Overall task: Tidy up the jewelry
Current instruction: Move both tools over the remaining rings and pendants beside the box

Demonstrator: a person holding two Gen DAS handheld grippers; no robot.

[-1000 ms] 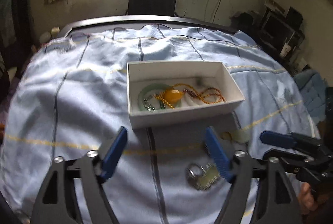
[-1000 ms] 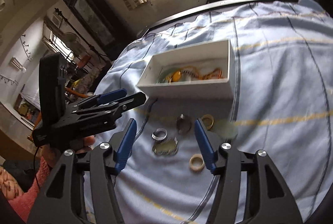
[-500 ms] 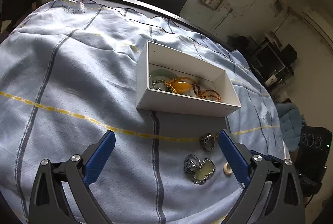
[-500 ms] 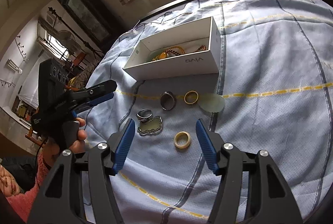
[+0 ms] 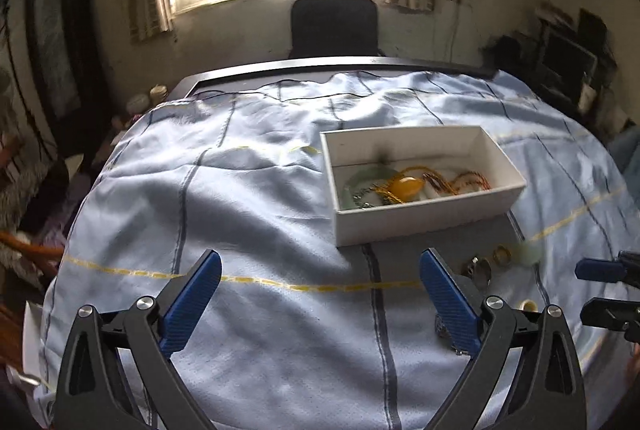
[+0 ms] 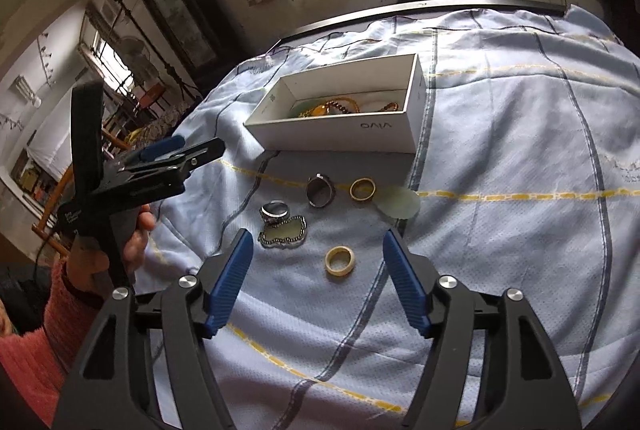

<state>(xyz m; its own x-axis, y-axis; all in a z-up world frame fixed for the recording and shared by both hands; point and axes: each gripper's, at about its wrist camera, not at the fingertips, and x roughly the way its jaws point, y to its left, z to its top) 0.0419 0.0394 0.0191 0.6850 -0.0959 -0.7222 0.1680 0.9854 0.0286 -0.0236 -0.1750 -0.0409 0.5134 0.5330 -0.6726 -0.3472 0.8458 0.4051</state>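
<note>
Status: partly done, by my judgement. The white box (image 6: 352, 118) on the blue cloth (image 6: 520, 158) already holds an amber pendant (image 5: 404, 186) tangled with a beaded cord and something green. Left outside, on the cloth in front of the box: a dark ring (image 6: 320, 190), a gold ring (image 6: 363, 189), a pale green stone (image 6: 398, 204), a silver ring (image 6: 275, 211) touching a framed jade pendant (image 6: 283, 233), and a cream ring (image 6: 339, 260). My right gripper (image 6: 318, 278) hangs above the cloth with its blue fingers (image 6: 230, 282) wide apart, empty, the cream ring between them in view but untouched. My left gripper (image 5: 320, 300) is likewise spread wide, holding nothing, aimed at bare cloth beside the box.
</note>
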